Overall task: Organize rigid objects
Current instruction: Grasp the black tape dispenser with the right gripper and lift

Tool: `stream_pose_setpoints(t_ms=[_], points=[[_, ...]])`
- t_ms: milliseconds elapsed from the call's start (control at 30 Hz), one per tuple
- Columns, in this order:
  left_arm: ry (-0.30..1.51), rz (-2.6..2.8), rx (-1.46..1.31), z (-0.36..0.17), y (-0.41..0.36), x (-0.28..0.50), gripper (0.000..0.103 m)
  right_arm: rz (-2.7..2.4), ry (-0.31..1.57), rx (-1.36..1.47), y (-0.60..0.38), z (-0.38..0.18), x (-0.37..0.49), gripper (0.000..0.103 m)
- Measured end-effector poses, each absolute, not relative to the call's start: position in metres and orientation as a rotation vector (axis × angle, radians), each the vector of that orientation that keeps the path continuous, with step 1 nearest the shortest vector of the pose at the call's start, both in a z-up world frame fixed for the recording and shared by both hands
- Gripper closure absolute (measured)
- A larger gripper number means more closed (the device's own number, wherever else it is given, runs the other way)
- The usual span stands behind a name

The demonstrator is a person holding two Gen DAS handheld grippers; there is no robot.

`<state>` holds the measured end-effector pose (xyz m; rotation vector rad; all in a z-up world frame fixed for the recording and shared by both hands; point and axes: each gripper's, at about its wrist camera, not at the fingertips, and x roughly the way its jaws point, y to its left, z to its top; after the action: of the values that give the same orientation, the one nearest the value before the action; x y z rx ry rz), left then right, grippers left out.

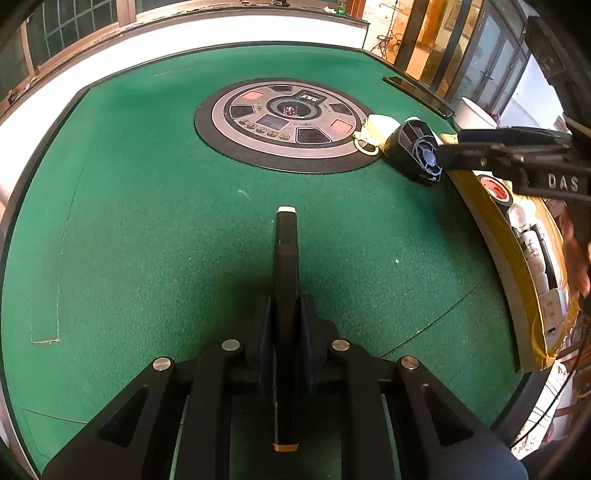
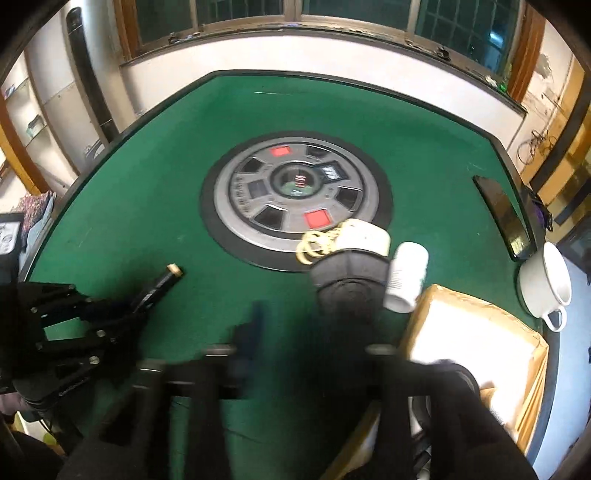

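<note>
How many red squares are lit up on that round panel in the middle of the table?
2. One red square sits on the far side of the round panel, the other red square on its near side, by the yellowish cord.

You are in a home game room. The desk [image 2: 147,206] is a green-felt mahjong table with a round dice console [image 2: 295,195] at its middle, and old wood-framed windows [image 2: 258,14] line the wall behind.
</note>
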<state>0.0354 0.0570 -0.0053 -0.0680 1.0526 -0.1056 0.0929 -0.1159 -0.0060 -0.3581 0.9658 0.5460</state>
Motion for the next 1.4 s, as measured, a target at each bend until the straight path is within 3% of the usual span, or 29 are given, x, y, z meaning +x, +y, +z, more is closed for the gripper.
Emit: stream_pose_setpoints(t_ms=[600,967,1200,1400], points=[[1.037,-0.072,-0.067,-0.006,0.054,0.033,0.09,0.498,0.948,-0.573,-0.097,-0.042,0.133,0.044],[1.029,-0.088,-0.103,-0.005,0.061,0.029,0.09,0.619,1.02,-0.306,-0.106,-0.013,0.065,0.045],[1.038,-0.118,-0.135,-0.003,0.068,0.022,0.091,0.667,1.071,-0.237,-0.107,-0.024,-0.001,0.045],[1.027,-0.14,-0.109,0.005,0.066,0.017,0.091,0.615,1.073,-0.174,-0.12,-0.026,-0.01,0.045]])
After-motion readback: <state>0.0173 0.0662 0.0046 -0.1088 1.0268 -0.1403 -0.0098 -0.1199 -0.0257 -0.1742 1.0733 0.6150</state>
